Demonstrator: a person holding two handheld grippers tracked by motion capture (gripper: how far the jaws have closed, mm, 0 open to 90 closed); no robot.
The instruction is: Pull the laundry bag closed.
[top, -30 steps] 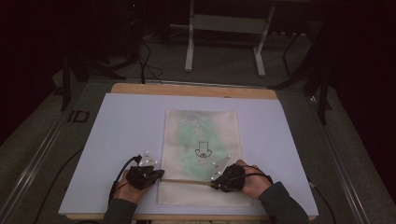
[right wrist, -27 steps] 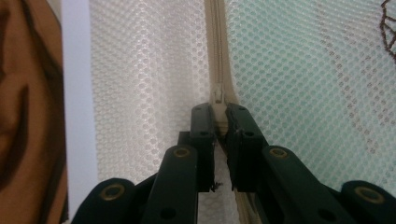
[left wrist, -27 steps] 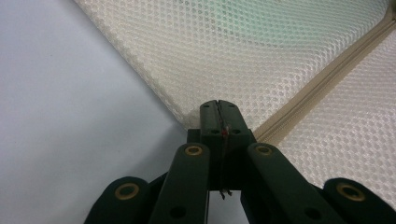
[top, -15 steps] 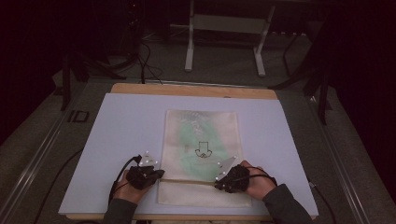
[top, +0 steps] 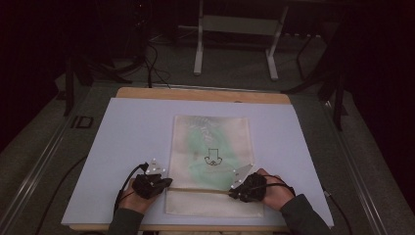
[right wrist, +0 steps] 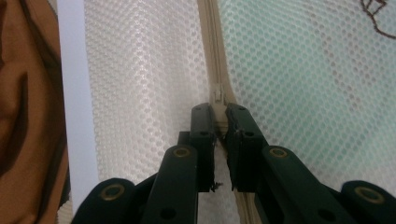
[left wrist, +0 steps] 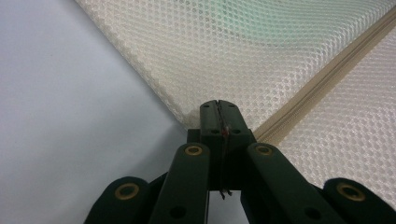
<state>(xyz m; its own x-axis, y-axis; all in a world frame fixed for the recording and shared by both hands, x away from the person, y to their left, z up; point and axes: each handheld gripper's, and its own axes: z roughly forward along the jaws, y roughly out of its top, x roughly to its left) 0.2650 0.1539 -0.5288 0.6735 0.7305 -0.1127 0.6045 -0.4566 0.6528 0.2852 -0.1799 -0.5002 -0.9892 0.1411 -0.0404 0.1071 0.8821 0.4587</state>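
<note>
A cream mesh zip pouch (top: 211,142) with a green tint and a small dark drawing (top: 212,157) lies flat on the white sheet (top: 132,132). Its zipper (top: 198,190) runs across the near part. My left gripper (top: 166,182) is shut on the pouch's left edge at the zipper's end; in the left gripper view the jaws (left wrist: 218,106) pinch the mesh (left wrist: 261,56) beside the zipper (left wrist: 327,79). My right gripper (top: 231,192) sits on the zipper farther right, its jaws (right wrist: 219,112) closed on the pull tab just behind the slider (right wrist: 217,95).
The white sheet covers a wooden table whose far edge (top: 200,94) shows. A metal stand (top: 235,24) and cables lie on the dark floor beyond. In the right gripper view a strip of white sheet (right wrist: 74,93) and a brown surface (right wrist: 32,93) lie to the left of the pouch.
My right gripper has crept slightly to the right along the zipper. The left gripper and the pouch have stayed put.
</note>
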